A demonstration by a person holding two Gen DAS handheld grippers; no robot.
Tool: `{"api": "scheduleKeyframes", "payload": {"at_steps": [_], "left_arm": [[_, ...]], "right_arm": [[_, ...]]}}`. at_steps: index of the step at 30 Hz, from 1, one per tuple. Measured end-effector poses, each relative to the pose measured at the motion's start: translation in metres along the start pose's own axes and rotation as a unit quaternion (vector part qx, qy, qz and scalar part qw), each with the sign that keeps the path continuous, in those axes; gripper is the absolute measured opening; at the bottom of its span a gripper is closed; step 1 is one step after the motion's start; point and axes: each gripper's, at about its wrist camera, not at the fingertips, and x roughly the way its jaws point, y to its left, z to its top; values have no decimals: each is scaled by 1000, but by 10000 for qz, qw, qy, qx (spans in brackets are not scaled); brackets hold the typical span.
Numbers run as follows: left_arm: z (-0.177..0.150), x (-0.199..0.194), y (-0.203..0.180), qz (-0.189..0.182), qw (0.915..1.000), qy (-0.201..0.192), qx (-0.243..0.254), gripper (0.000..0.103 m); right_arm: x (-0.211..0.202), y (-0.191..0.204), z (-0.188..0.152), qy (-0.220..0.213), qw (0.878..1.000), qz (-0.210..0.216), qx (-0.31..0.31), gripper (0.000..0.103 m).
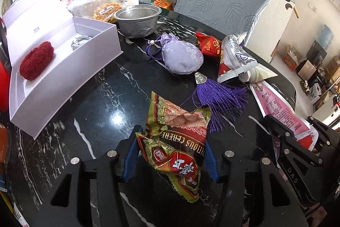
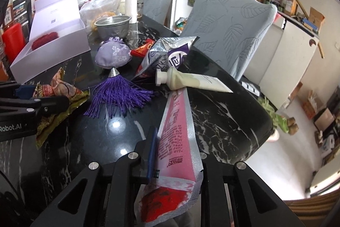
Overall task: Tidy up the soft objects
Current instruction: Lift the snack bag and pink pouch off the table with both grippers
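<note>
Above the black marble desk [image 1: 95, 99], our left hand-held gripper [image 1: 171, 148] is clamped on a crumpled cereal packet [image 1: 176, 142] reading "CEREAL", while our right hand-held gripper [image 2: 176, 154], marked "DAS", pinches a pink sachet [image 2: 178, 137].

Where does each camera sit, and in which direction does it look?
Left wrist view: sits on the left tongs, looks down over the black marble table to the white box; own fingers grip a cereal packet, right tongs at the right edge.
Right wrist view: sits on the right tongs, looks along a pink packet it grips to the chairs; left tongs at the left edge.
Shared: lilac pouch, purple tassel, metal bowl.
</note>
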Motion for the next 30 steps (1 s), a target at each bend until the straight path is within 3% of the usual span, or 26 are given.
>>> {"api": "scheduleKeyframes", "payload": {"at_steps": [7,21,30], "left_arm": [[0,11,5,-254,9993,237,-115,53],[-7,-17,6,-363,9990,-91,-253,49],[-14,-33,15,-233,9988,-202,-368,49]], "right_arm": [[-5,-5,2,63,9997,129,201,13],[-29,-11,4,87,9984,404,385,10],[-44,0,10,-89,9983,534,226,10]]}}
